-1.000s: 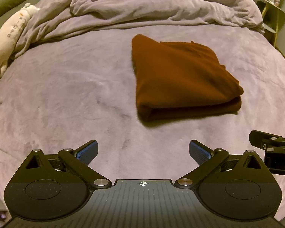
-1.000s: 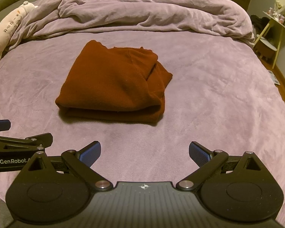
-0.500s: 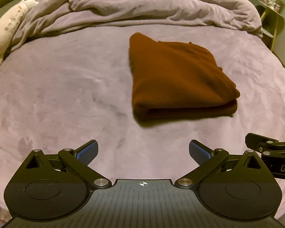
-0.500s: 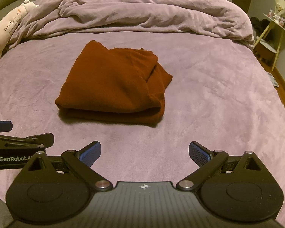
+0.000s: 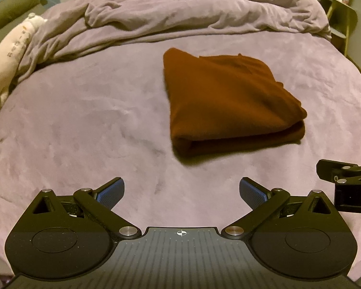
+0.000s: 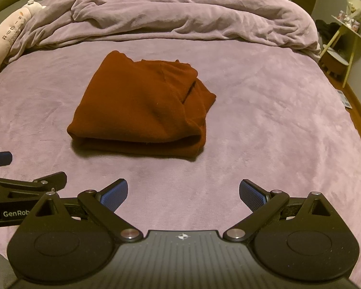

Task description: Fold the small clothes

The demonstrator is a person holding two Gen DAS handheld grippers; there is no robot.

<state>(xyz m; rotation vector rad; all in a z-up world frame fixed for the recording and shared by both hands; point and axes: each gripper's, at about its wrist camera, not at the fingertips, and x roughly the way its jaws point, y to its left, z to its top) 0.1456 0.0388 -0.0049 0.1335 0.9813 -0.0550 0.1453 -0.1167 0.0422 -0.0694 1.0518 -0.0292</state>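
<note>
Both jaws spread empty: left gripper [image 5: 181,190] and right gripper [image 6: 183,191] hover short of the folded rust-brown knit garment [image 6: 142,106] ahead; tidy its bulging right corner gently.

Rust-brown garment [image 6: 142,106]: matt knit cloth; bed cover [image 6: 264,125]: soft plush pile; left gripper [image 5: 181,192]: matt black plastic, textured blue pads [image 5: 109,192].

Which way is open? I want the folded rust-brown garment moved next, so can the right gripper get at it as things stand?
Probably yes. The right gripper is open and empty, and only bare purple bedspread lies between it and the folded garment. The left gripper sits off to the side, also open.
</note>
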